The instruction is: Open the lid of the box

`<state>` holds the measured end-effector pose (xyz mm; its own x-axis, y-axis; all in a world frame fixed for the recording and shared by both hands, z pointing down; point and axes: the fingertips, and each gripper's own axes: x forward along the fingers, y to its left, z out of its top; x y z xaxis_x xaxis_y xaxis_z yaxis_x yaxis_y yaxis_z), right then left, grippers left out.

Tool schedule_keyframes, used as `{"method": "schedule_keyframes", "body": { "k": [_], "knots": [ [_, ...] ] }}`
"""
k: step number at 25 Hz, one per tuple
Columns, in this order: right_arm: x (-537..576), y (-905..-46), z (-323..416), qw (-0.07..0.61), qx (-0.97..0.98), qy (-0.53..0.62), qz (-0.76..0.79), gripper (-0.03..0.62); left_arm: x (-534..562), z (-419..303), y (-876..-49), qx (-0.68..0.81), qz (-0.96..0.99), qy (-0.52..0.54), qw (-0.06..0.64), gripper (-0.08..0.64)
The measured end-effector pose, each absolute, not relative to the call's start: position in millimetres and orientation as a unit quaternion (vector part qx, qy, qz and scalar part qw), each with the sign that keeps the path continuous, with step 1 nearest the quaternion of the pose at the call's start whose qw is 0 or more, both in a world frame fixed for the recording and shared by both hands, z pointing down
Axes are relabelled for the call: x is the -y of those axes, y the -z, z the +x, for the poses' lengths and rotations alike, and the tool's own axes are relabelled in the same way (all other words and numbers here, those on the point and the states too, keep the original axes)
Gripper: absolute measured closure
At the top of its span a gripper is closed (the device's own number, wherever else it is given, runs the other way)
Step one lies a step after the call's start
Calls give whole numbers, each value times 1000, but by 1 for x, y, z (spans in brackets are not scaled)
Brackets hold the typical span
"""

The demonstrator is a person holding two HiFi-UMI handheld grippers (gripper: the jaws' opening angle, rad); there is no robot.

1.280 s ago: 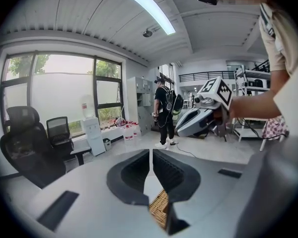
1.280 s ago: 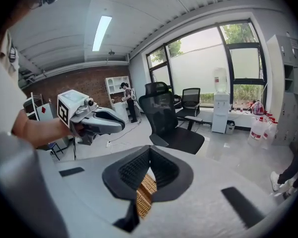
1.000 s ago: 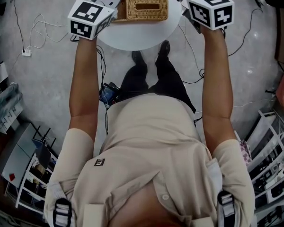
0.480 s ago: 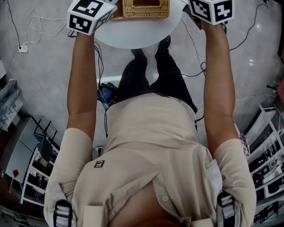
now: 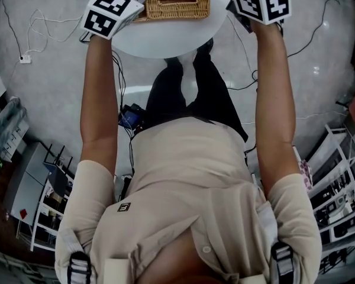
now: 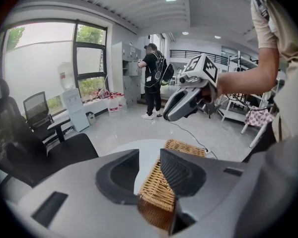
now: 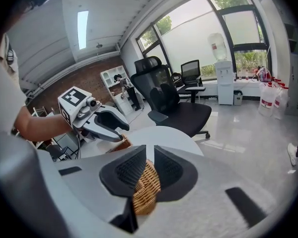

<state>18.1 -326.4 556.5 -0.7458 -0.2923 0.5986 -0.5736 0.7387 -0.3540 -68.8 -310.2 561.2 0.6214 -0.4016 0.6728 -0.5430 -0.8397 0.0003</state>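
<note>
Head view is showing the tan woven wicker box (image 5: pixel 176 2) sitting on the round white table (image 5: pixel 165 43) in front of you, its slotted lid lying closed on top. You are holding your left gripper (image 6: pixel 150 157) at the box's left end; its jaws are opening and standing apart, with the wicker edge running between them. You are holding your right gripper (image 7: pixel 149 155) at the opposite end; its jaws are opening too, a narrower gap, with wicker between them. Beyond the table, a black office chair (image 7: pixel 176 105) is standing on the glossy floor.
</note>
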Motion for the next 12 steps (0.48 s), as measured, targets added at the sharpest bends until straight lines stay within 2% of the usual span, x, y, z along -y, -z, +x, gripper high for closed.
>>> {"method": "schedule_keyframes", "body": {
  "k": [7,12],
  "knots": [
    [317,-596,10,271,886,-304,221,483,304,-72,-598,221,888,-390,106,366],
    [314,-620,8,280,877,-327,214,425,305,-69,-610,194,885,-411,97,344]
  ]
}}
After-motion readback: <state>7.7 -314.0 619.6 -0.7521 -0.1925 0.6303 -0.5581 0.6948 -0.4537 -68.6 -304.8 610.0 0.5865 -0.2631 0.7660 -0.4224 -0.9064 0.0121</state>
